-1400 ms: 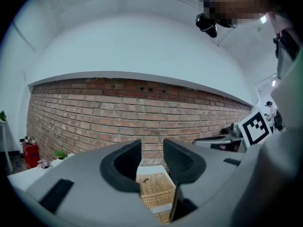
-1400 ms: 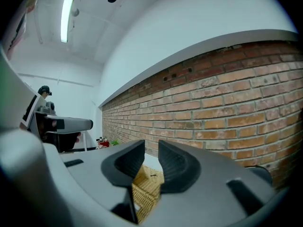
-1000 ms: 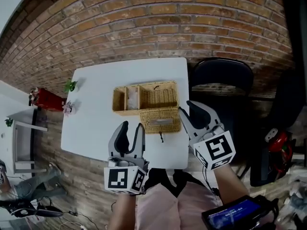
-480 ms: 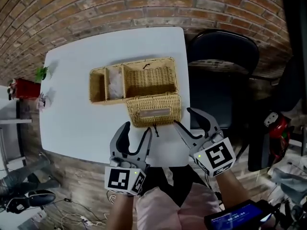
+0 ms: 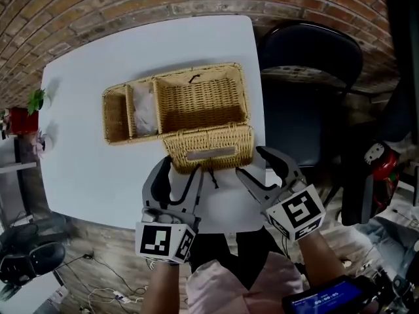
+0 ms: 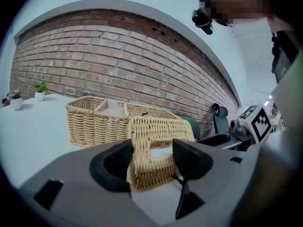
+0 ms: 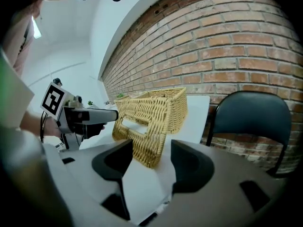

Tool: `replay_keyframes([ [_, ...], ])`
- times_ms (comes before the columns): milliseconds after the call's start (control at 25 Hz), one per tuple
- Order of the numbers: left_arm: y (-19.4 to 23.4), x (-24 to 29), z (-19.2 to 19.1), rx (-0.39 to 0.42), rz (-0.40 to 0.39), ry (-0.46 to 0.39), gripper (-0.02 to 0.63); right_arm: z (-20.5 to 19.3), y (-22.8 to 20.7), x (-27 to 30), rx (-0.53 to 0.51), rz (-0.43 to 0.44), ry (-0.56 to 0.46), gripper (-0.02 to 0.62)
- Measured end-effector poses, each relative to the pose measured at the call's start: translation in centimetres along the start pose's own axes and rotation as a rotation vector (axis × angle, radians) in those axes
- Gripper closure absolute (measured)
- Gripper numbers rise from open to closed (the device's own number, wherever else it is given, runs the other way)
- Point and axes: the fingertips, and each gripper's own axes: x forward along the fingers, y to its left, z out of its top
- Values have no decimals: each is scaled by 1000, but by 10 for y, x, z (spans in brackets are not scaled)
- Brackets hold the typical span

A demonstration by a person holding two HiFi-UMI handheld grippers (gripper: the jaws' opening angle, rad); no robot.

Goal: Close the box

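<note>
A wicker box with divided compartments stands open on the white table. Its wicker lid hangs folded down over the front side, towards me. My left gripper sits just below the lid's left part, its jaws opening, pads touching nothing. My right gripper is at the lid's lower right corner, jaws also opening and empty. In the left gripper view the lid shows just beyond the left gripper. In the right gripper view the lid's corner lies ahead of the right gripper.
A dark chair stands right of the table. Small potted plants are at the far left. A thin dark loop dangles from the lid's edge. The table's near edge runs just under both grippers. A brick wall lies beyond.
Both grippers' jaws have spread wider. Both now sit closer to the hanging lid's lower edge, and the box shows nearer and more central in the head view.
</note>
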Motion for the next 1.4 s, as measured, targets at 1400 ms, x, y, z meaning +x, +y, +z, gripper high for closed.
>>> replay_keyframes([
  [1400,-23,-88,101,128,54,-181,329,45,36,-47,473,296,23,368],
])
